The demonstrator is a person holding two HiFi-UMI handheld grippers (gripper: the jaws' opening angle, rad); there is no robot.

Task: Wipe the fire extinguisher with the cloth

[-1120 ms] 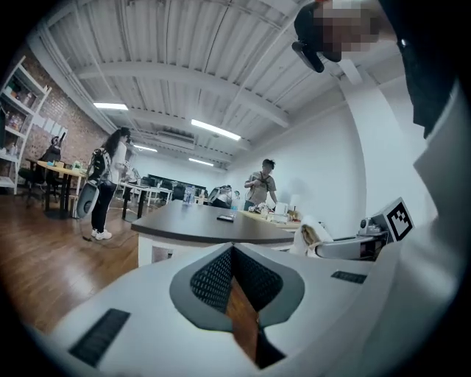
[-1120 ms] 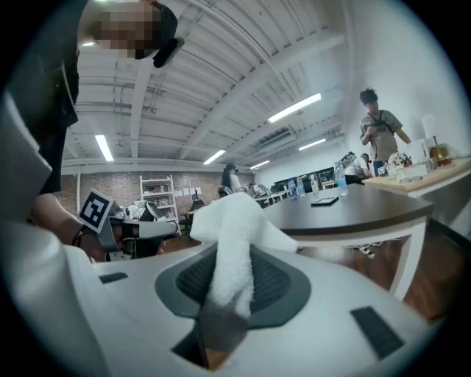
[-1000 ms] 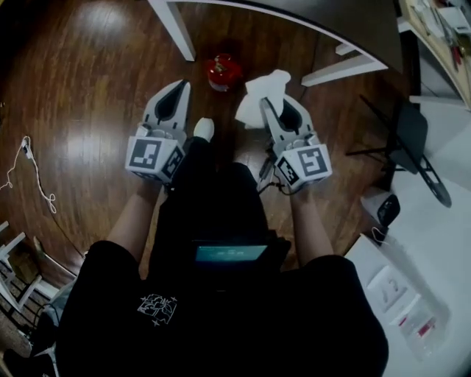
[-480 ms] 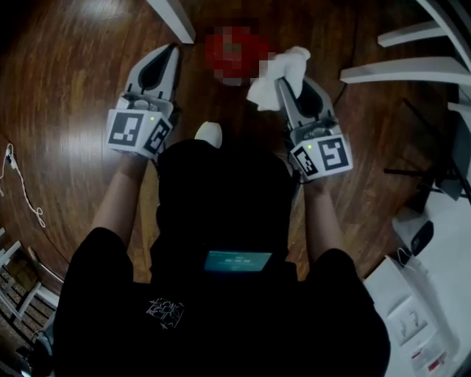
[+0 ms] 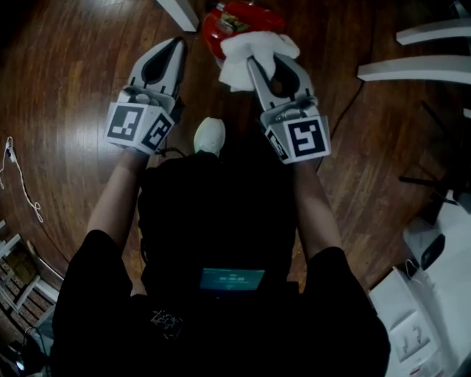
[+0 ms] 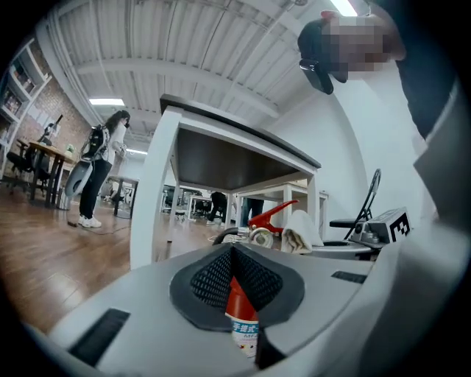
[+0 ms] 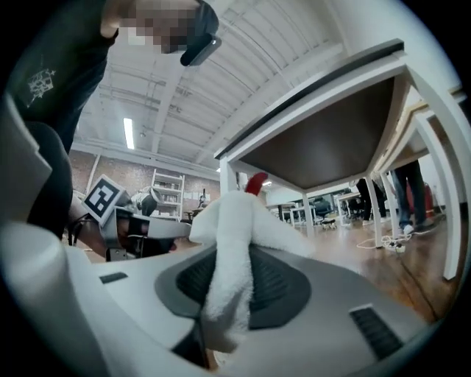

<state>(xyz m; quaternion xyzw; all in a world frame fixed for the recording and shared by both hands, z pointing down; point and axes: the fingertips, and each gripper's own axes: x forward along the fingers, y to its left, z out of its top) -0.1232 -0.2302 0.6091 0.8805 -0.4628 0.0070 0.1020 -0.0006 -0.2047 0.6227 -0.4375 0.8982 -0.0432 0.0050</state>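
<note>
The right gripper (image 5: 255,65), fingers clenched on the cloth (image 5: 246,50), has carried it onto the fire extinguisher (image 5: 215,33) at top centre, so wiping can likely begin. The left gripper (image 5: 176,44) is closed and empty.

Pale grey left tongs (image 5: 177,44) and right tongs (image 5: 252,63), dark meshed pads (image 6: 212,281), black-and-white marker cube (image 5: 140,127) on each; black short-sleeved shirt (image 5: 221,331) with small white print, white shoe (image 5: 210,135).

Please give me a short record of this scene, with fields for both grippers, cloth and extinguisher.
fire extinguisher: red, upright on the wooden floor near a white table leg
cloth: white, bunched, above the fire extinguisher's top; contact unclear
right gripper: shut on the cloth
left gripper: jaws together, holds nothing
</note>
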